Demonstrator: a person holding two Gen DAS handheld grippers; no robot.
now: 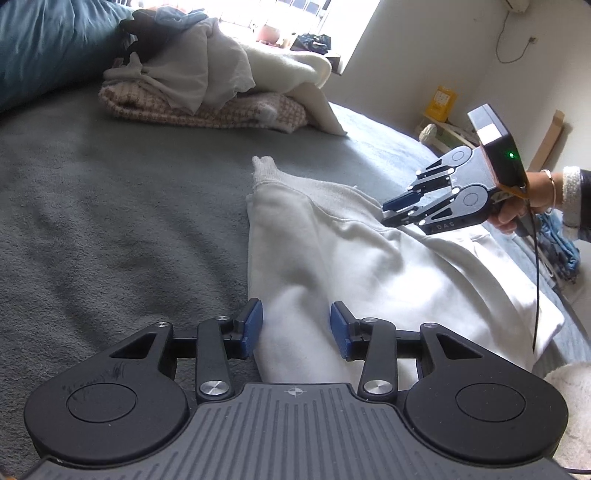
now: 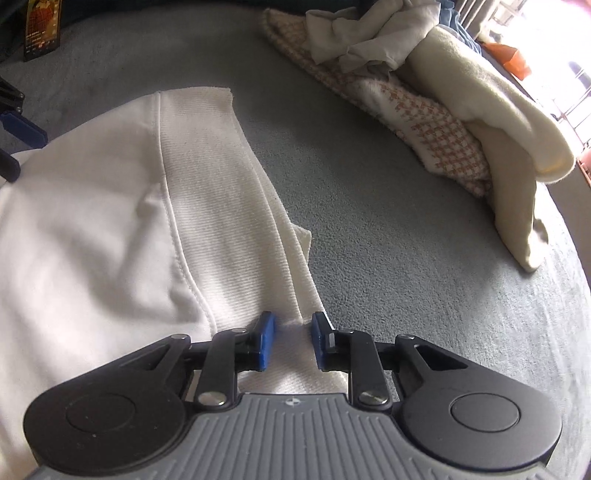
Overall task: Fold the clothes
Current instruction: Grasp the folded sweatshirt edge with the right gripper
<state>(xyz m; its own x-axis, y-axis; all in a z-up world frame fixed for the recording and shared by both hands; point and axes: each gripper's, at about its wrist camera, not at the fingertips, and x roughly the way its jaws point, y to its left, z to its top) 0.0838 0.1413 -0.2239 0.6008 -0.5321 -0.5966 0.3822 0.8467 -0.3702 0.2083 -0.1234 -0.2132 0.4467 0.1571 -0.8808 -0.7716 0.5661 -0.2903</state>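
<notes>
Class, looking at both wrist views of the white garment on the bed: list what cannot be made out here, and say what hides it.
- White garment: its full shape; in both views the edges and the gripper bodies cut it off.
- Right gripper: whether its jaws pinch the ribbed hem; the fabric hides the contact.
- Pile of clothes: how many pieces; they overlap.
- Window: the outside, overexposed.
- Person's hand: the person beyond it, cut by the left wrist view's edge.

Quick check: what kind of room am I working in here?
Most likely a bedroom: the white garment lies on a grey bed cover, with a pile of clothes beyond and a bright window.
</notes>
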